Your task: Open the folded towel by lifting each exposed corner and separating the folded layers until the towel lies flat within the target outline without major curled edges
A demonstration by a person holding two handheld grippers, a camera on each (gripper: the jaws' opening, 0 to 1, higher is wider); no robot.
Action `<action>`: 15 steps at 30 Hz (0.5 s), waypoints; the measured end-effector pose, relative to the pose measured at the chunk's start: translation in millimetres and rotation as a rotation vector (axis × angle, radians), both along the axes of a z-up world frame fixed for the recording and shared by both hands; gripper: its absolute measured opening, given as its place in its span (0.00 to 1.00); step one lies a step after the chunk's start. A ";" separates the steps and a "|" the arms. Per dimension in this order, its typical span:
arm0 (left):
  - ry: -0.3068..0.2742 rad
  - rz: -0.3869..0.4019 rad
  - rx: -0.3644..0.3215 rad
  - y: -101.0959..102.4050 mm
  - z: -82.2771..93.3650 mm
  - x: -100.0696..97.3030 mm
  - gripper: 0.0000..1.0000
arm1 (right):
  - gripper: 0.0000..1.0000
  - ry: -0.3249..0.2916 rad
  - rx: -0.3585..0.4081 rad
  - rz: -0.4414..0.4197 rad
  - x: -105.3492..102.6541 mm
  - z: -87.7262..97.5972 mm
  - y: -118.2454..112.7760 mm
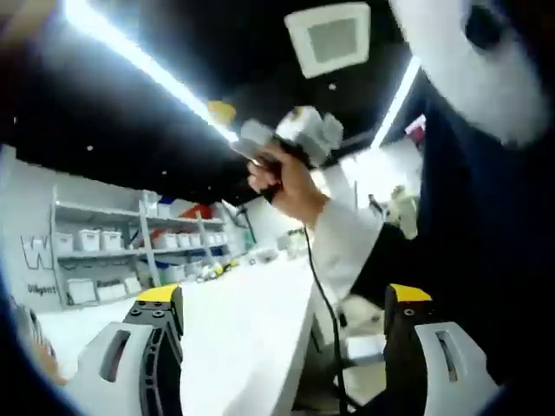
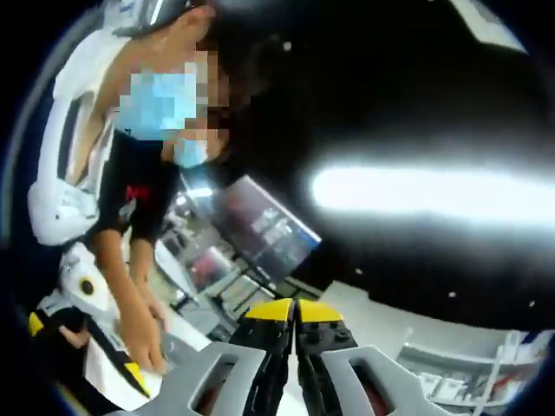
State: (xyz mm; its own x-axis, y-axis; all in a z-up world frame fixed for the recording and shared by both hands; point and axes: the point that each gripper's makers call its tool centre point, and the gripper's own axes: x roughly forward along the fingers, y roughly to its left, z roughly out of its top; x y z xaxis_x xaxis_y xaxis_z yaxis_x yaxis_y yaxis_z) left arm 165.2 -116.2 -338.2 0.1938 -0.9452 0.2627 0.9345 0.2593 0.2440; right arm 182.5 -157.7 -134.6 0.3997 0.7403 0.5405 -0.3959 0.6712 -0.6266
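- Left gripper view: the left tool (image 1: 286,303) has its yellow-tipped jaws set wide apart, with nothing between them.
- Between those jaws runs the white bench (image 1: 247,334), its edge receding away from the camera.
- Beyond, a hand (image 1: 286,182) is raised, gripping the right tool (image 1: 295,134) from behind; a black cable (image 1: 325,316) hangs from it.
- Far background: shelving (image 1: 130,251) with white bins, and ceiling strip lights (image 1: 147,65).
- Right gripper view: the right tool's yellow tips are pressed together, holding nothing.
- Lower left, a person's hand (image 2: 143,347) rests on a white surface.
- The towel cannot be identified in either view.
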 end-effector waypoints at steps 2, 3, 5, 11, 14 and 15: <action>0.003 -0.014 -0.010 0.8 -0.5 -2.2 0.92 | 0.00 -0.011 0.025 -0.024 2.2 3.2 -4.7; 0.005 -0.026 0.000 -1.1 -5.1 -4.4 0.89 | 0.00 -0.016 0.028 -0.032 2.7 3.4 -6.1; 0.015 -0.039 0.036 -5.4 -14.8 -6.9 0.85 | 0.00 -0.014 0.032 -0.024 0.6 3.6 -6.9; -0.005 -0.104 0.028 -5.0 -14.0 -24.4 0.64 | 0.00 0.040 0.013 0.047 -9.5 0.0 4.2; 0.002 -0.112 0.018 -1.9 -15.0 -24.4 0.55 | 0.00 0.042 -0.004 0.048 -9.4 -2.7 11.0; 0.011 -0.117 0.019 -1.4 -15.9 -24.6 0.51 | 0.00 0.039 -0.009 0.046 -8.8 -3.5 12.6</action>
